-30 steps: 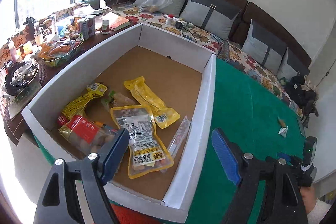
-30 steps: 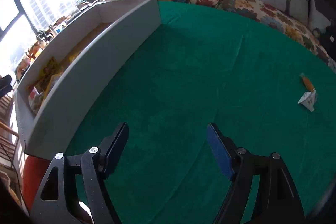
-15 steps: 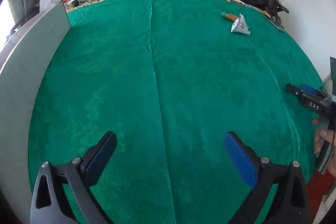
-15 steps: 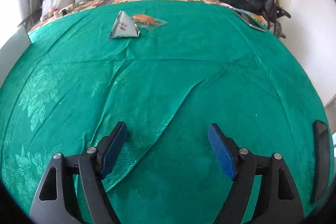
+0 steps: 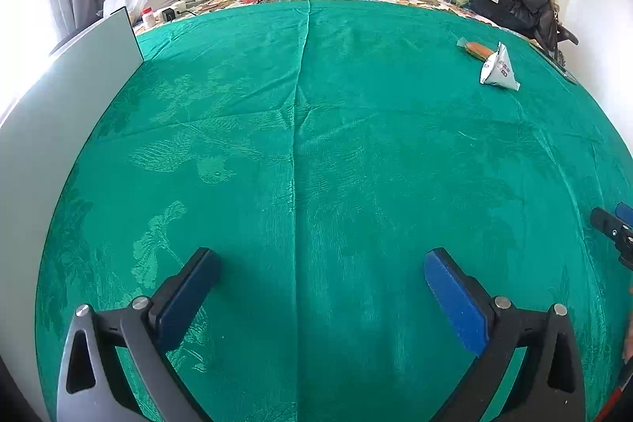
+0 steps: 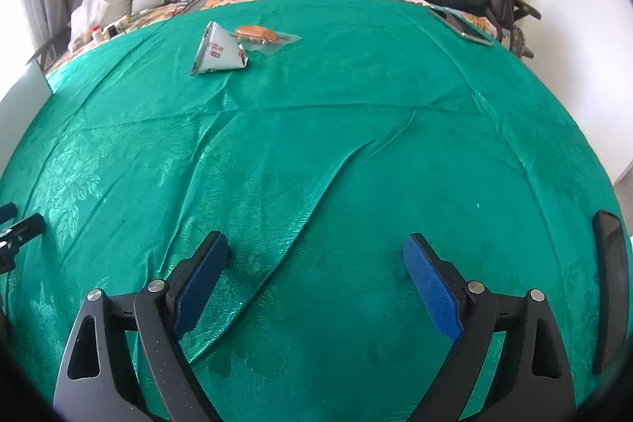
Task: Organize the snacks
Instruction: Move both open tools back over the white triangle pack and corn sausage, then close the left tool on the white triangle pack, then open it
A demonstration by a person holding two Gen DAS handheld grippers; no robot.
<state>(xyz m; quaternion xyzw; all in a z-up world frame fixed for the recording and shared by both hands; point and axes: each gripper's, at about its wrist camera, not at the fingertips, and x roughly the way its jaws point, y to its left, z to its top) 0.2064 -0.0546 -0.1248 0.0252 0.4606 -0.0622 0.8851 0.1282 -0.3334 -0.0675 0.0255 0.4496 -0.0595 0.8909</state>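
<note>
Both grippers hovered over the green cloth (image 6: 356, 129) spread on the bed, aimed down at bare fabric. The left gripper (image 5: 322, 287) had its jaws spread as wide as they went, nothing between them. The right gripper (image 6: 316, 271) had just been opening its jaws and stood nearly as wide, also empty.

2 snacks remained loose on the cloth: a white triangular packet (image 6: 217, 52) and, touching its far side, a clear-wrapped orange snack (image 6: 257, 33). From the right gripper they lay far ahead and to the left; from the left gripper the same packet (image 5: 499, 68) and orange snack (image 5: 476, 51) sat far ahead and well to the right. So the pair lay between the 2 lines of aim, well apart from either set of jaws. I judged the right gripper the better placed. The orange snack's long axis ran roughly across the right view. The white box wall (image 5: 67, 97) stood at the left.
</note>
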